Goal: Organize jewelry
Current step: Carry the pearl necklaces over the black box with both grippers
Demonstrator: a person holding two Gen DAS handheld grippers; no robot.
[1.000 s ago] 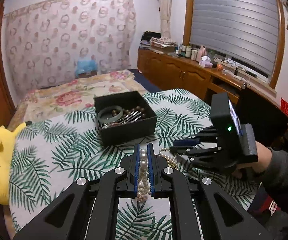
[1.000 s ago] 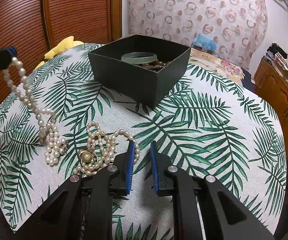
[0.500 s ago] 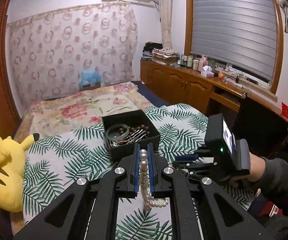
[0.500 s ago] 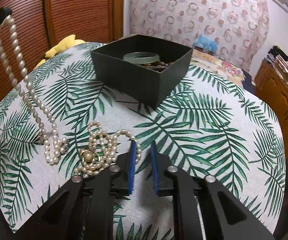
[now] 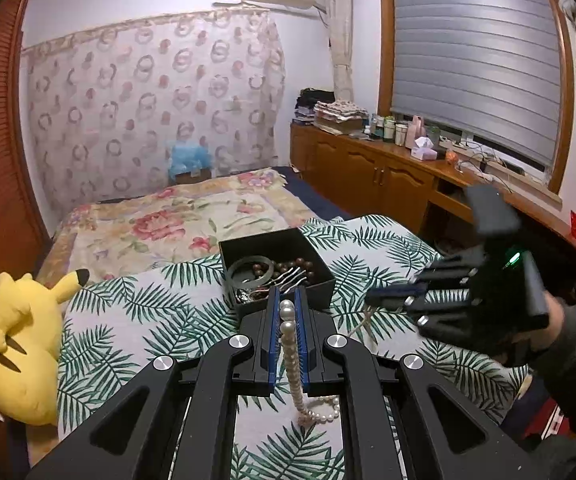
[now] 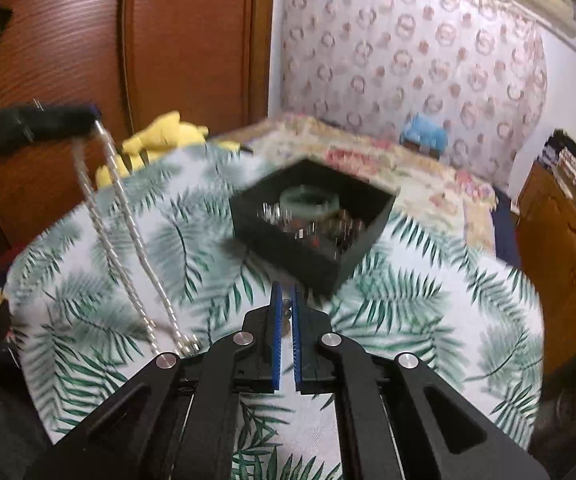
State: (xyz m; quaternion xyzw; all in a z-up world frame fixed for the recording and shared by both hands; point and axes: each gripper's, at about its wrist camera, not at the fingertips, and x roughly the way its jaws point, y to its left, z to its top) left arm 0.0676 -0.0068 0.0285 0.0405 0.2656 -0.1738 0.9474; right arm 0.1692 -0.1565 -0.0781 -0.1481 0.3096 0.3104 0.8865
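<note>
The left gripper (image 5: 286, 312) pinches the pearls (image 5: 292, 356). The right gripper (image 6: 284, 312) grips a second strand. Both could tangle and miss the box (image 5: 276, 248).

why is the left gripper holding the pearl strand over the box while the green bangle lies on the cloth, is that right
Not quite. The green bangle lies inside the box, not on the cloth, as the left wrist view shows. The rest holds: the left gripper is shut on the pearl strand.
</note>
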